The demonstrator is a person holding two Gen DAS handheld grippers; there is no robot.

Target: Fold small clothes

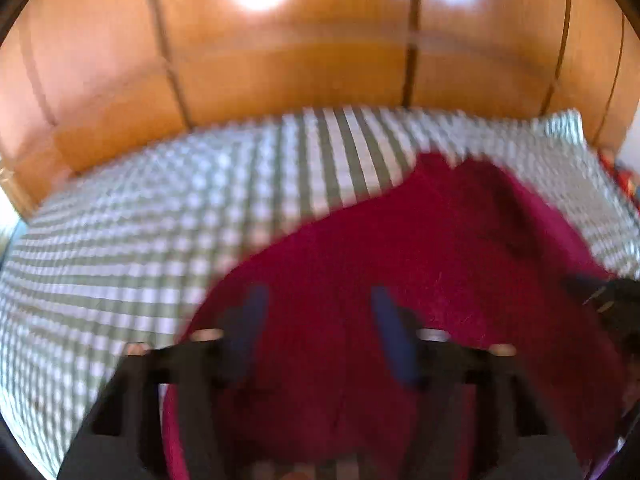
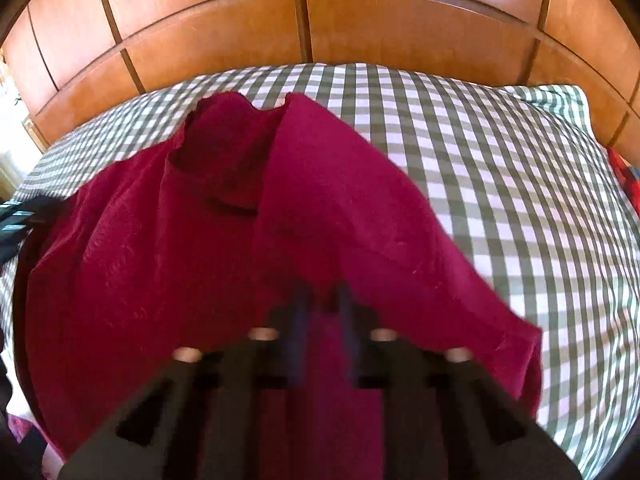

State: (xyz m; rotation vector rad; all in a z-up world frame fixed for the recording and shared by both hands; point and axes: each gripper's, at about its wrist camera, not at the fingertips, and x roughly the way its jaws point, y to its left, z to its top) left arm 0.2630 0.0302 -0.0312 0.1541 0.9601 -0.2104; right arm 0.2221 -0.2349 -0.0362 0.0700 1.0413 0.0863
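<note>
Right fingers: the right gripper [image 2: 322, 316] has its two blue-padded fingers [image 2: 301, 320] drawn close together, clenched on a fold of the red garment [image 2: 168, 248], which bunches up between them.
Left fingers: the left gripper [image 1: 316, 320] has its blue fingers [image 1: 250, 320] standing apart, with the red garment [image 1: 400, 248] lying between and under them; the view is blurred, so I cannot tell whether the pads press on the cloth.
Garment: a small dark red piece of clothing, spread over the near part of the bed, creased, with one edge turned over along a slanting line in the right wrist view.
Neck opening: a notched opening at the garment's far end, pointing toward the wall of panels.
Bed cover: a green-and-white checked sheet [image 2: 500, 184] under the garment, bare on the far side and to the right of it.
Wooden panels: orange-brown wood panelling [image 2: 400, 28] behind the bed, with dark seams and bright glare spots.
Other gripper: a dark piece of the left gripper shows at the left edge of the right wrist view, beside the garment.
</note>
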